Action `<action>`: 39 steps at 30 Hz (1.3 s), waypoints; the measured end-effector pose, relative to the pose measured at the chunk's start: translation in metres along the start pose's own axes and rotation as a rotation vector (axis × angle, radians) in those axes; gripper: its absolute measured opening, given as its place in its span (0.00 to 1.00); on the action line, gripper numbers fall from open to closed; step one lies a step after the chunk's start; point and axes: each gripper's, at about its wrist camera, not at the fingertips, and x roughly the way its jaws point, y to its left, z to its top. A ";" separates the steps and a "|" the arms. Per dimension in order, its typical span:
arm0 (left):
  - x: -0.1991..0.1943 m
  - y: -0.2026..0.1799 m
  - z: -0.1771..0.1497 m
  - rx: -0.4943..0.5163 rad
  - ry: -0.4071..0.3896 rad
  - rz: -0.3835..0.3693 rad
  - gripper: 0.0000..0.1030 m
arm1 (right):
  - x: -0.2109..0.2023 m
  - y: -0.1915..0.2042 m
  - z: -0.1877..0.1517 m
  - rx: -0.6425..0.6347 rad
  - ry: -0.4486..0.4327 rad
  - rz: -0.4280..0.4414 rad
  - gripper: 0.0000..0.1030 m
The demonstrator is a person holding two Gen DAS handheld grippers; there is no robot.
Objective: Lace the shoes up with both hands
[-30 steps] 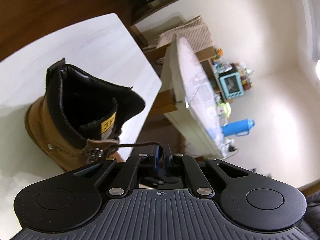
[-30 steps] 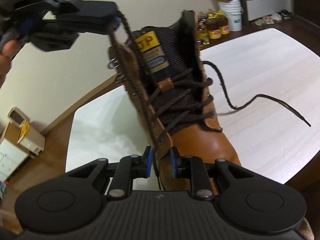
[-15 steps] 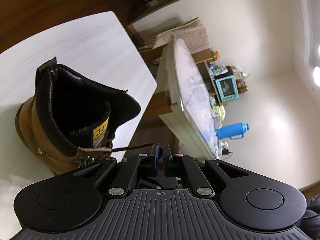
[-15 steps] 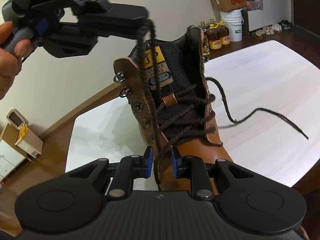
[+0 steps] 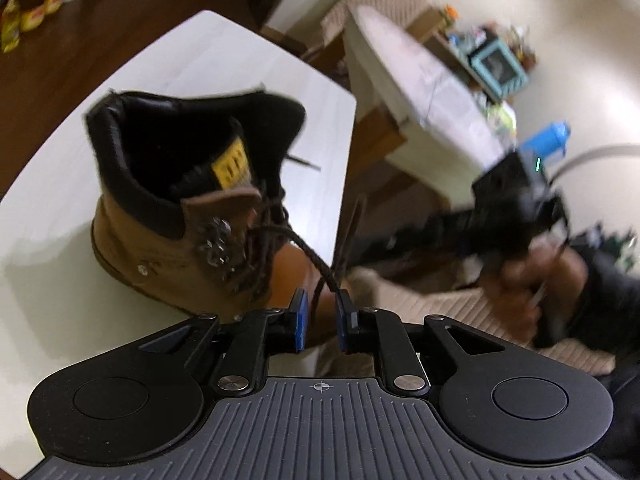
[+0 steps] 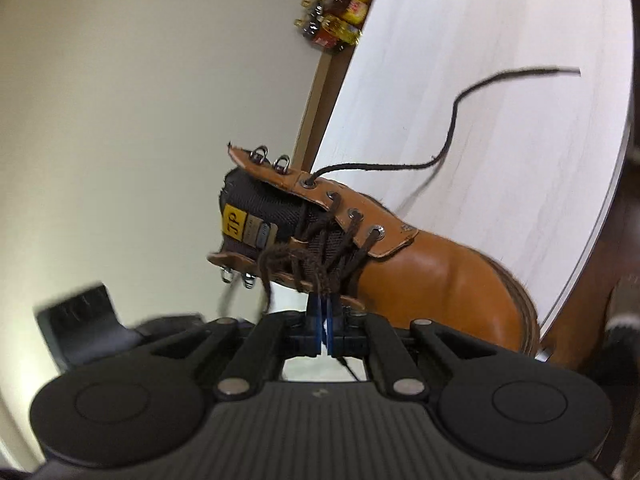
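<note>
Left gripper (image 5: 320, 316): I've just been opening it; lace (image 5: 316, 260) between the jaws, unclamped.
Right gripper (image 6: 325, 314): closed, pinching the lace at my brown boot (image 6: 432, 276).

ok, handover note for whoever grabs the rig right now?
Left gripper: open, jaws have just been opening; near lace runs between them, not pinched.
Right gripper: shut on that same lace, close to the boot's tongue.
Boot: tan, on the white table, near its edge.
Other lace: exits an upper eyelet and lies loose across the table.
Done: lower eyelets crossed and laced.
Left: top hooks on both flaps are empty; route both laces through them, then tie. Probably re-grip with the left first.
</note>
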 end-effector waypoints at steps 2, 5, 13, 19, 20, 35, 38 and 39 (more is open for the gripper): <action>0.007 -0.004 -0.001 0.025 0.009 0.000 0.14 | -0.002 -0.001 0.001 0.045 0.014 0.026 0.03; 0.016 -0.009 -0.001 0.037 0.015 -0.012 0.14 | -0.004 -0.003 0.001 0.112 0.025 0.061 0.03; 0.024 -0.014 0.000 0.030 0.088 -0.069 0.03 | -0.013 -0.017 -0.002 0.221 -0.010 0.091 0.03; 0.021 -0.004 0.000 -0.025 0.089 -0.115 0.02 | -0.014 -0.032 -0.007 0.296 -0.033 0.080 0.07; 0.021 -0.004 0.001 -0.028 0.091 -0.119 0.02 | -0.014 -0.034 -0.008 0.307 -0.034 0.076 0.10; 0.026 0.000 -0.012 0.026 0.148 -0.029 0.02 | -0.006 -0.043 -0.023 0.294 0.028 0.033 0.17; 0.038 0.002 -0.030 0.031 0.185 0.034 0.06 | -0.007 -0.047 -0.025 0.295 0.026 0.011 0.17; 0.043 0.002 -0.036 0.038 0.197 0.042 0.06 | -0.008 -0.049 -0.026 0.293 0.025 0.004 0.17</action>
